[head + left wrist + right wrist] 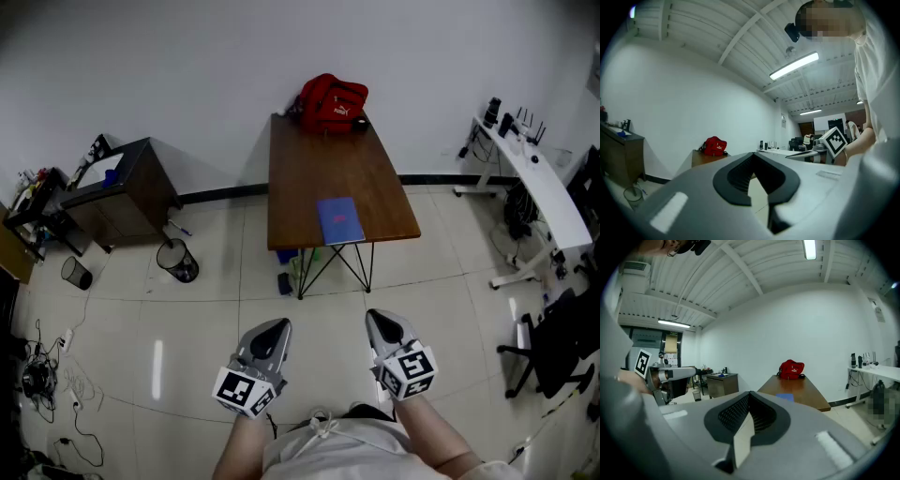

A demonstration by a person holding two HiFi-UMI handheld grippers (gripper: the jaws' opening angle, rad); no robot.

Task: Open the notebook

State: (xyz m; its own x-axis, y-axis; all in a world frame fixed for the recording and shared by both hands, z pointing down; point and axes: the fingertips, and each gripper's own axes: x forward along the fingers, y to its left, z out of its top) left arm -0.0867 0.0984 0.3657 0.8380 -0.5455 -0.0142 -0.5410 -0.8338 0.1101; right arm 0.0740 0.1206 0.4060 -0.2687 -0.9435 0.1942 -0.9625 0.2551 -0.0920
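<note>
A closed blue notebook (339, 220) lies flat near the front edge of a brown wooden table (309, 169); in the right gripper view the notebook (784, 396) is a small blue patch on the table, far off. My left gripper (272, 330) and right gripper (382, 323) are held close to the person's body above the tiled floor, well short of the table. Both point toward it, side by side, and both are shut with nothing held. In their own views, the left gripper (757, 161) and right gripper (750, 401) have their jaws together.
A red bag (331, 103) sits at the table's far end against the wall. A dark cabinet (122, 192) and a black bin (178, 261) stand to the left. A white desk (539, 187) and an office chair (553, 347) are on the right. Cables (42, 375) lie on the floor at left.
</note>
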